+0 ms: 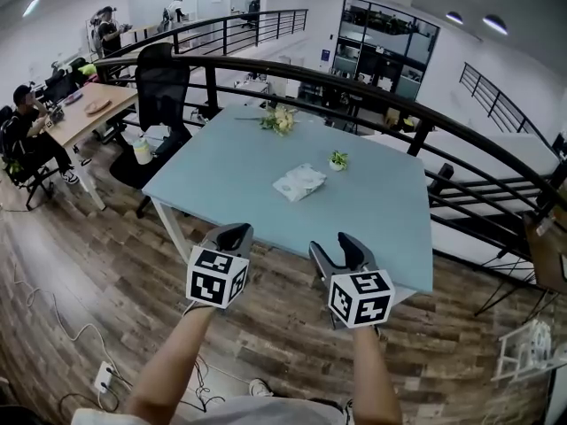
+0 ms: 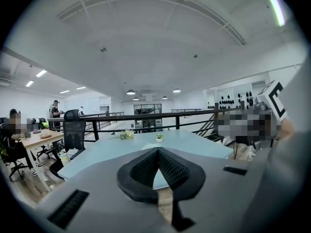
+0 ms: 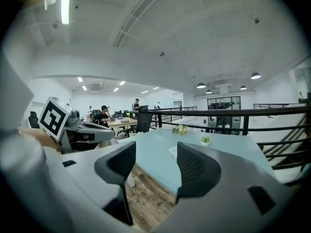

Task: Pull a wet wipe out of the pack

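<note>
A white wet wipe pack (image 1: 299,182) lies flat near the middle of the light blue table (image 1: 230,171). It shows small and far off in the left gripper view (image 2: 147,146) and half hidden behind a finger in the right gripper view (image 3: 172,151). Both grippers hover side by side over the wooden floor, short of the table's near edge and well away from the pack. My left gripper (image 1: 234,235) (image 2: 156,150) is shut, tips touching with nothing between them. My right gripper (image 1: 335,248) (image 3: 156,150) stands open and empty.
A small potted plant (image 1: 337,159) and a bunch of flowers (image 1: 280,119) stand beyond the pack. A black railing (image 1: 354,82) curves behind the table, with a black office chair (image 1: 164,87) at its left corner. People sit at a wooden desk (image 1: 89,113) far left. A power strip (image 1: 104,376) lies on the floor.
</note>
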Demonstrator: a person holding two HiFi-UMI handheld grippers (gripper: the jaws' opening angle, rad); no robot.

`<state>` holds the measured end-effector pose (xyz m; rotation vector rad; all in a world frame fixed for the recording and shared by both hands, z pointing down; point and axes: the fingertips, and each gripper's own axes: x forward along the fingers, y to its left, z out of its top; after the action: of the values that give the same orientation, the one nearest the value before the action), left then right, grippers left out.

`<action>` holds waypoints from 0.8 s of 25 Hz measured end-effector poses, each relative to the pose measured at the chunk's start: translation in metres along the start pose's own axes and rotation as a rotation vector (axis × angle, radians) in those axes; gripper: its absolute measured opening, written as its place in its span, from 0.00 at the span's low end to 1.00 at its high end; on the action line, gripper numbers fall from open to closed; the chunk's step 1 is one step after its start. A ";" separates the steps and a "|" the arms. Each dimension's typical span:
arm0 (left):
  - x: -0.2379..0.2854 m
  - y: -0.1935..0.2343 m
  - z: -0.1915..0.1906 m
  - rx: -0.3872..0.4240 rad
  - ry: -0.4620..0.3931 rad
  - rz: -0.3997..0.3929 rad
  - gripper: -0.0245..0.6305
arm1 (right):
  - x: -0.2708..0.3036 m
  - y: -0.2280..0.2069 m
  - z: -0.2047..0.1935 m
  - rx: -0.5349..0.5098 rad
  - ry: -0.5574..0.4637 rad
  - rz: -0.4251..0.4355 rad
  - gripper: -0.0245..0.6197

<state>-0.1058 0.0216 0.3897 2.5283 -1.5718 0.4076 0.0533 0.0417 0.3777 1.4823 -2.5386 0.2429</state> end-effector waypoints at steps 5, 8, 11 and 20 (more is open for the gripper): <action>0.001 0.009 -0.001 -0.010 0.012 -0.013 0.02 | 0.006 0.007 0.002 0.003 0.004 -0.010 0.44; 0.003 0.009 -0.004 -0.011 0.012 -0.019 0.02 | 0.009 0.007 0.001 0.005 0.002 -0.017 0.44; 0.006 0.012 -0.007 -0.017 0.013 -0.018 0.02 | 0.013 0.006 0.001 0.007 -0.002 -0.022 0.44; 0.029 0.019 -0.008 -0.014 0.013 -0.002 0.02 | 0.028 -0.014 -0.001 0.001 -0.012 -0.035 0.44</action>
<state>-0.1114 -0.0096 0.4055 2.5119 -1.5616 0.4097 0.0519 0.0110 0.3860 1.5320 -2.5196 0.2308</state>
